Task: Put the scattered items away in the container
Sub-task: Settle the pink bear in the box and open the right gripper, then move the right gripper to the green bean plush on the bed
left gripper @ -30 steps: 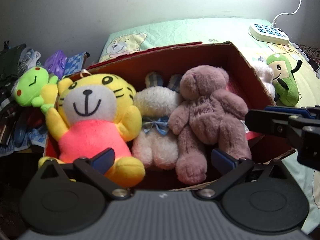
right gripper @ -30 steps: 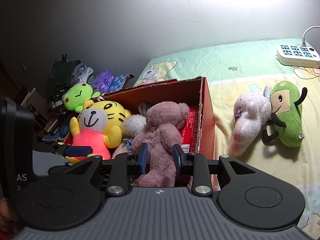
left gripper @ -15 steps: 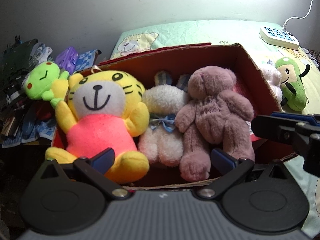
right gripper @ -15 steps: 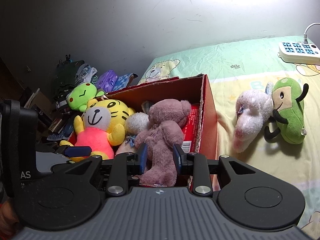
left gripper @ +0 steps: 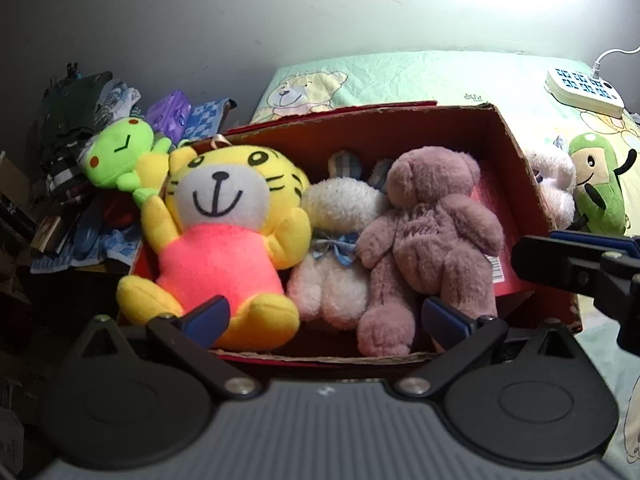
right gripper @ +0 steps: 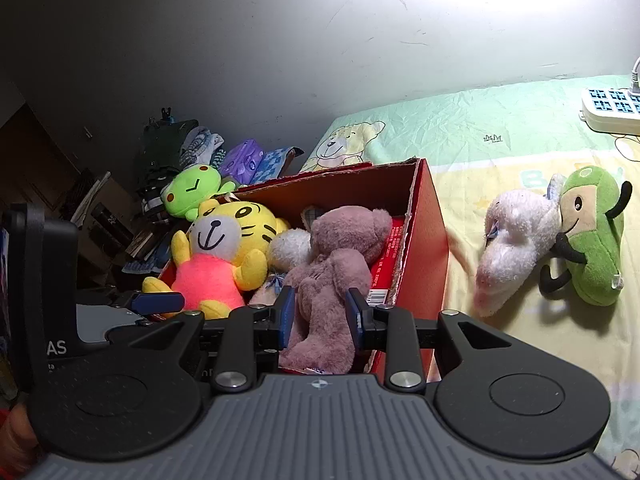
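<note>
Right wrist view: right gripper (right gripper: 319, 318) jaws part-open, empty, over the box (right gripper: 426, 240); left gripper (left gripper: 322, 316) wide apart. Next: fetch the white plush (right gripper: 516, 246) at 3 o'clock

The white rabbit (left gripper: 336, 232) in the box (left gripper: 516, 152) shows only partly: the yellow tiger (left gripper: 224, 232) covers one side and the brown bear (left gripper: 424, 232) the other, and its face cannot be made out. In the left wrist view the box wall hides most of the white plush (left gripper: 554, 184) on the bed. The power strip (right gripper: 612, 114) is cut off by the right wrist picture's edge. The pile of clothes (right gripper: 172, 148) by the wall is too dark to sort out. The print on the bear's tag (left gripper: 496, 268) is too small to read.
</note>
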Demonstrator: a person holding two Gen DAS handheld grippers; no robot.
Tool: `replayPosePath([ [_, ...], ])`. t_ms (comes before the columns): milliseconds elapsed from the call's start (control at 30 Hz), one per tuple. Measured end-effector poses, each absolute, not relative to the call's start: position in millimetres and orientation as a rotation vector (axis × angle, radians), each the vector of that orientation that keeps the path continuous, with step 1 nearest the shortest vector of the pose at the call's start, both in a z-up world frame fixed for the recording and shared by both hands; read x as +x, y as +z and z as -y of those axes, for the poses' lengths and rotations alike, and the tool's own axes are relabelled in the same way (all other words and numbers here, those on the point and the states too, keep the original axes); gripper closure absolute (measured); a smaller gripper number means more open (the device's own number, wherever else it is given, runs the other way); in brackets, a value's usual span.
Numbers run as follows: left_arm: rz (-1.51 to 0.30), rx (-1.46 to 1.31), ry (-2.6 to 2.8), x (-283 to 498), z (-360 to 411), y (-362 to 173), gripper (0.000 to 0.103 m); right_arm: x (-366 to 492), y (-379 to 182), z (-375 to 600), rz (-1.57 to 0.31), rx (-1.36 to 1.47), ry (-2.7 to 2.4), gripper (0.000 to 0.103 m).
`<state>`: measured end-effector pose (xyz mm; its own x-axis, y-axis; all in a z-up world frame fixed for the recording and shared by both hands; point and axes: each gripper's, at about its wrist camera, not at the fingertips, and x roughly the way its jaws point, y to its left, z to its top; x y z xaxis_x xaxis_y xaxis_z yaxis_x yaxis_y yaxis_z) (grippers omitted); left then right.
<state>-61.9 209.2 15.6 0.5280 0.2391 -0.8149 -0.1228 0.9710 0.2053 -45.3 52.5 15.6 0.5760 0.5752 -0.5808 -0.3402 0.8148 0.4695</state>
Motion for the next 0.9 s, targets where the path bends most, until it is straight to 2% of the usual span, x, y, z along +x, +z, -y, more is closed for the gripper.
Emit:
replayPosePath([
  [633, -0.98, 0.1, 0.295, -58, -168, 31, 0.001, -39, 11, 13, -0.821, 0.387, 0.585, 0.072],
  [900, -0.91, 0.152, 0.232, -50, -132, 43, 0.001, -39, 3, 47, -0.833, 0.416, 0.522, 0.072],
])
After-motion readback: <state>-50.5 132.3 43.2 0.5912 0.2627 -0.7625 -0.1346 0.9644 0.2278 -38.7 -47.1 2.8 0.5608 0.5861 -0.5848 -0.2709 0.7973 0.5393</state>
